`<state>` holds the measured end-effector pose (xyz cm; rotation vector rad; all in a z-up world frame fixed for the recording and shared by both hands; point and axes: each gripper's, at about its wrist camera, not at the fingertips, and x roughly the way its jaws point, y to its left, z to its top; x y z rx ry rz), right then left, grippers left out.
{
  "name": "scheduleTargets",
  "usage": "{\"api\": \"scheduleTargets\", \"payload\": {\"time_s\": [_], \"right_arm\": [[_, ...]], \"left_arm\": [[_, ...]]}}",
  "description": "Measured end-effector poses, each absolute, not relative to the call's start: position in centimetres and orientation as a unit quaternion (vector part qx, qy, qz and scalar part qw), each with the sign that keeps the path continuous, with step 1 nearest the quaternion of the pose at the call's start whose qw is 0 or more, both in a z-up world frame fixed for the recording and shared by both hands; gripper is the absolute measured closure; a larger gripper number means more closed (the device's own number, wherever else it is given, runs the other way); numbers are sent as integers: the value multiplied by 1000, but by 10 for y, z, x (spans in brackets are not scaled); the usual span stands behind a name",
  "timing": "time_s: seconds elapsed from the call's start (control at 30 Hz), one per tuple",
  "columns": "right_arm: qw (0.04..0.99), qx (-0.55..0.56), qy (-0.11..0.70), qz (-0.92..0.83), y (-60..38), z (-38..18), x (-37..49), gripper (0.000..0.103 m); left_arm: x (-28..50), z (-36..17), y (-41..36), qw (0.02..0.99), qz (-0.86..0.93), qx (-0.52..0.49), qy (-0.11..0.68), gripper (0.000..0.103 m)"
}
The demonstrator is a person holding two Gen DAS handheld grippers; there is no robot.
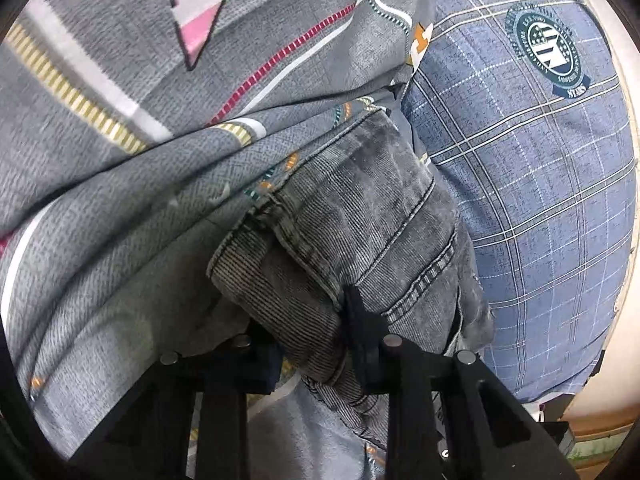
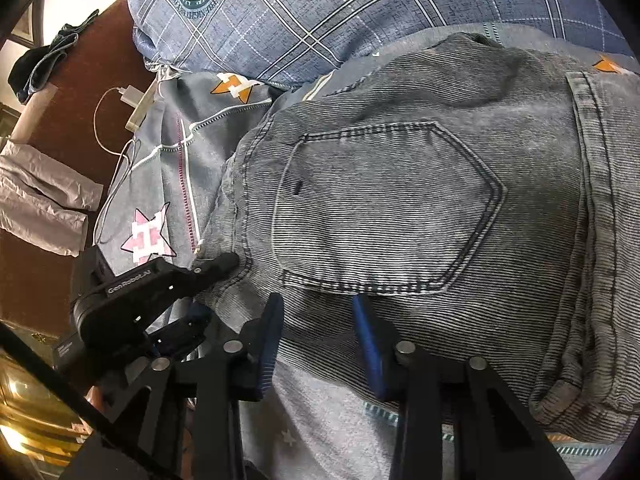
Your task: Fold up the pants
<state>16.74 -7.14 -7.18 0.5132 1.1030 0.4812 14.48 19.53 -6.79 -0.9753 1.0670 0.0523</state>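
The pants are grey washed jeans (image 2: 400,208) lying folded on a grey patterned bed sheet (image 2: 312,420), back pocket (image 2: 384,208) up. In the left wrist view my left gripper (image 1: 320,344) is shut on a bunched edge of the jeans (image 1: 352,240), fabric pinched between its black fingers. It also shows in the right wrist view (image 2: 224,266) at the jeans' left edge. My right gripper (image 2: 320,340) stands open at the near edge of the jeans, blue pads (image 2: 372,344) apart, with the fabric edge between them, not gripped.
A blue plaid pillow (image 1: 520,200) with a round crest lies beyond the jeans, also in the right wrist view (image 2: 320,12). A white charger and cable (image 2: 120,120) lie at the sheet's left edge, by brown flooring (image 2: 80,92), a plastic bag (image 2: 40,204) and dark clothes (image 2: 44,64).
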Motion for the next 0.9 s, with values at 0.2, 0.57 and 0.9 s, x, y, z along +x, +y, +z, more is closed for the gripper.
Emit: {"api": "scheduleTargets", "payload": {"time_s": [0.2, 0.57, 0.9], "right_arm": [[784, 252, 514, 240, -74, -73, 174, 64], [780, 312, 465, 279, -110, -25, 184, 29], [801, 296, 445, 270, -164, -8, 154, 27]], "left_arm": [[147, -65, 194, 757, 33, -432, 489, 78], [129, -1, 156, 866, 32, -281, 413, 88], [122, 15, 130, 906, 42, -190, 376, 89]]}}
